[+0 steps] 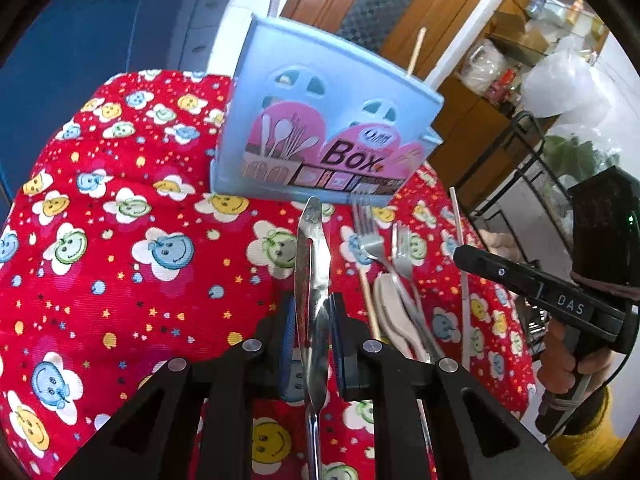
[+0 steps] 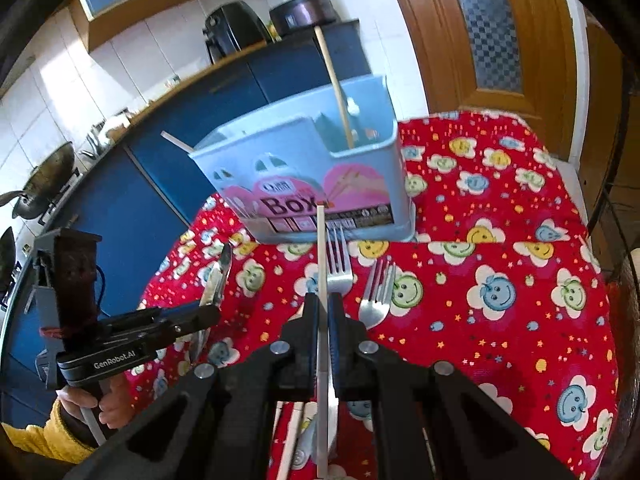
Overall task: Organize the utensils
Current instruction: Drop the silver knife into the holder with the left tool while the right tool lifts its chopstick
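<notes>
One knife is clamped in the left hand-held gripper, one white chopstick in the right hand-held gripper. Two forks are laid on the tabletop before one blue box, in which one wooden chopstick is stood.

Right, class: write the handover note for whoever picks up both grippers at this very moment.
Left gripper: shut on the knife, blade pointing at the blue box.
Right gripper: shut on a white chopstick.
Done: one wooden chopstick stands in the box.
Left: both held pieces, two forks and a white spoon on the red cloth.
</notes>
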Motion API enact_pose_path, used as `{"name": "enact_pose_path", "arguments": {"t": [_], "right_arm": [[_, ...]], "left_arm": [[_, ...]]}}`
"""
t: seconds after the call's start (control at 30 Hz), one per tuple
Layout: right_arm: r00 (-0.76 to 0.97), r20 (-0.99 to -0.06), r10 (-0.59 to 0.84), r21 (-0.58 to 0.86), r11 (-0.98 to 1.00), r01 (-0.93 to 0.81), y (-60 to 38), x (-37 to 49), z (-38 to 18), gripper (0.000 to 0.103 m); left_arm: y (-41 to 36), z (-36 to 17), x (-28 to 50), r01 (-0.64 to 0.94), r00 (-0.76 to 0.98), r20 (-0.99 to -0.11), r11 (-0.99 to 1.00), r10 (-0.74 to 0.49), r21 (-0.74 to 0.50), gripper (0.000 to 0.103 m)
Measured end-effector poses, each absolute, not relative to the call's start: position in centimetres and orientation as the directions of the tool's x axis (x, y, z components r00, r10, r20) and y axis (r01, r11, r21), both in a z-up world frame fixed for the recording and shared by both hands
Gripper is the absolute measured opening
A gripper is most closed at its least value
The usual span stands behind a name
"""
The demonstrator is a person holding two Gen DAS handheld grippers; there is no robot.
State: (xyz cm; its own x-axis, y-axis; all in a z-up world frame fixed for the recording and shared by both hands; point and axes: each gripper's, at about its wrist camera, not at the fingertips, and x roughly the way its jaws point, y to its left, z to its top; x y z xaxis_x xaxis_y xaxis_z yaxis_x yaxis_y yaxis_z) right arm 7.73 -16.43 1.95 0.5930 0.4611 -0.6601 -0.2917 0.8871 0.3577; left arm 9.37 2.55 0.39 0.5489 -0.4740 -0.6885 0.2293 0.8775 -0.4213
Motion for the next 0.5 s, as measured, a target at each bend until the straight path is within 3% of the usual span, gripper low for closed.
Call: {"name": "enact_pose_path", "arguments": {"t": [0.3,0.37,0.5], "right_arm": [[0.69,-0.573,0.442,0.33,0.895,-0.3,-16.8,6.0,5.1,0.006],[0.711,-0.556,0.431,0.312,0.901,-0.302,-16.6,5.8,5.9,0.006],[0.734,-0.536,0.418,0.282,0.908,-0.311,-16.1,5.4,6.9,0.006]], "left_arm": [[3.2,2.9,7.6,0.245,0.628,-0.618,0.874,-0.473,-0.419,0.015],[3.3,3.6,7.1,0.255,0.648,-0.596,0.873,-0.474,-0.416,0.004],[3.5,5.3,6.3,0.283,0.679,-0.551,0.866,-0.485,-0.413,0.004]]}}
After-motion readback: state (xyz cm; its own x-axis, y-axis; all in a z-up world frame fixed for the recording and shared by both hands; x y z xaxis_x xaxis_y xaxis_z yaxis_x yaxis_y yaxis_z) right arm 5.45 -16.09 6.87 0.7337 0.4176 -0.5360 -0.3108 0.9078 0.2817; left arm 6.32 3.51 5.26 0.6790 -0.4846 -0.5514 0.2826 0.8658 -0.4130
